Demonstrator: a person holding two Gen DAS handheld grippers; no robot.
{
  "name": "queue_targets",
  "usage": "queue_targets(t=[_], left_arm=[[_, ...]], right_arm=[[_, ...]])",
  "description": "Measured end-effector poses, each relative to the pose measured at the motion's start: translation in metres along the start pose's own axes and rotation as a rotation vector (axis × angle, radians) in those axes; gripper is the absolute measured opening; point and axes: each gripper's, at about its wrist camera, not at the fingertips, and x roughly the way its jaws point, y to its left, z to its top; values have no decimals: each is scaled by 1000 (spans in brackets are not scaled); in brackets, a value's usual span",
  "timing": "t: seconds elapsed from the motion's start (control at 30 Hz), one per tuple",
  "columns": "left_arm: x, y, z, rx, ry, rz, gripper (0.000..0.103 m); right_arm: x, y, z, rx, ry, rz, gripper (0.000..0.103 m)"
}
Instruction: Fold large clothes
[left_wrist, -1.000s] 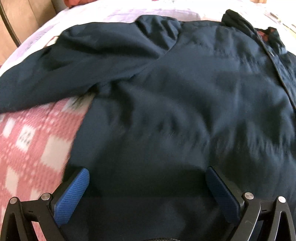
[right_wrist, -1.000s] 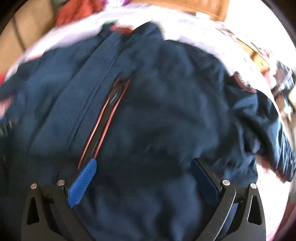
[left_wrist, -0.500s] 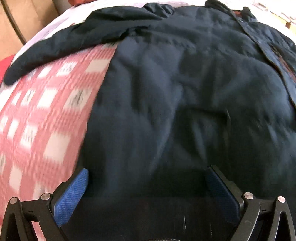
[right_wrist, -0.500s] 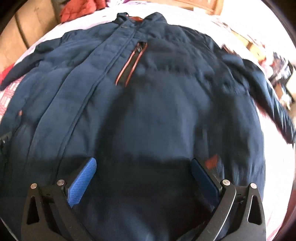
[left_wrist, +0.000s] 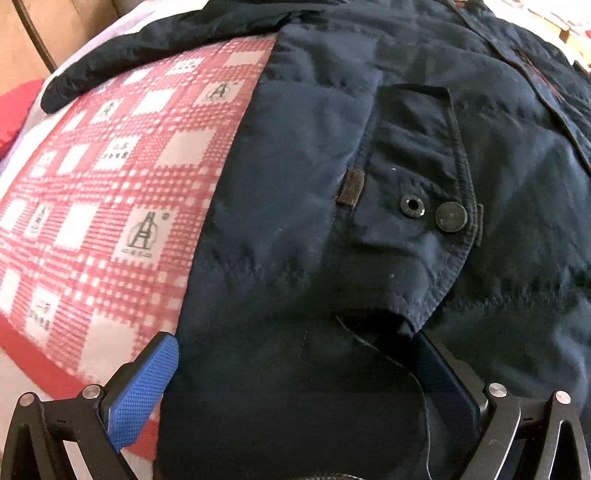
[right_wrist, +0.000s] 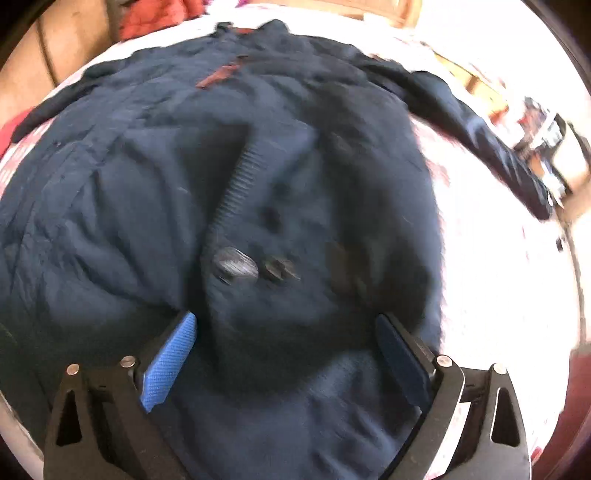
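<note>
A dark navy padded jacket (left_wrist: 369, 147) lies front-up and spread out on a bed, collar at the far end. My left gripper (left_wrist: 295, 354) is open just above its lower left hem, near a flapped pocket with snap buttons (left_wrist: 430, 212). The left sleeve (left_wrist: 147, 48) stretches out toward the far left. In the right wrist view the same jacket (right_wrist: 258, 166) fills the frame, blurred. My right gripper (right_wrist: 286, 339) is open over the lower right part, close to the right pocket's snaps (right_wrist: 255, 269). The right sleeve (right_wrist: 491, 144) extends to the right.
A red and white checked blanket (left_wrist: 110, 192) covers the bed left of the jacket. A red cloth (right_wrist: 155, 22) lies at the far left beyond the collar. Wooden furniture (left_wrist: 48, 33) stands at the left; clutter (right_wrist: 546, 147) sits past the bed's right side.
Both grippers have drawn back down the jacket from the chest to the hem area. The pockets with snaps have come into close view. Both stay open.
</note>
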Motion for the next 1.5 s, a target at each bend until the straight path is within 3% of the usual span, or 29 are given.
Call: queue_targets(t=[0.07,0.13,0.2,0.4,0.5,0.6,0.7,0.77,0.83,0.9,1.0,1.17,1.27,1.4,1.5], left_arm=[[-6,-5,-7,7,-4,-17,103],[-8,-6,-21,23,-9,-14,103],[-10,2,-31,-1,-8,-15,103],[-13,44,-47,-127,34,2,103],[-24,35,-46,-83,18,39,103],[-28,20,-54,-18,10,32,103],[-25,29,-63,-60,34,8,103],[-25,44,-69,-109,46,2,103],[-26,56,-75,-125,52,8,103],[-27,64,-81,-114,58,21,103],[-28,71,-86,-108,59,33,103],[-31,74,-84,-91,79,43,103],[-45,76,-65,-72,69,70,103],[-99,75,-11,-6,-46,48,103],[-161,70,59,77,-173,54,103]], right_arm=[[-6,-6,-8,51,12,8,98],[-13,1,-21,15,7,61,98],[-16,-1,-36,-11,4,43,98],[-26,-90,-83,303,77,-59,98],[-41,-80,-84,233,66,-109,98],[-53,-45,-79,127,27,-35,98],[-50,-24,-91,26,38,-20,98],[-47,-49,-105,132,65,-16,98],[-49,-75,-118,215,94,-88,98],[-54,-81,-121,222,98,-82,99],[-59,-60,-111,83,90,-155,98],[-57,-66,-108,167,120,-116,98],[-68,-69,-94,115,124,-129,98],[-122,-86,-32,84,-20,-98,98],[-185,-107,36,59,-184,-93,98]])
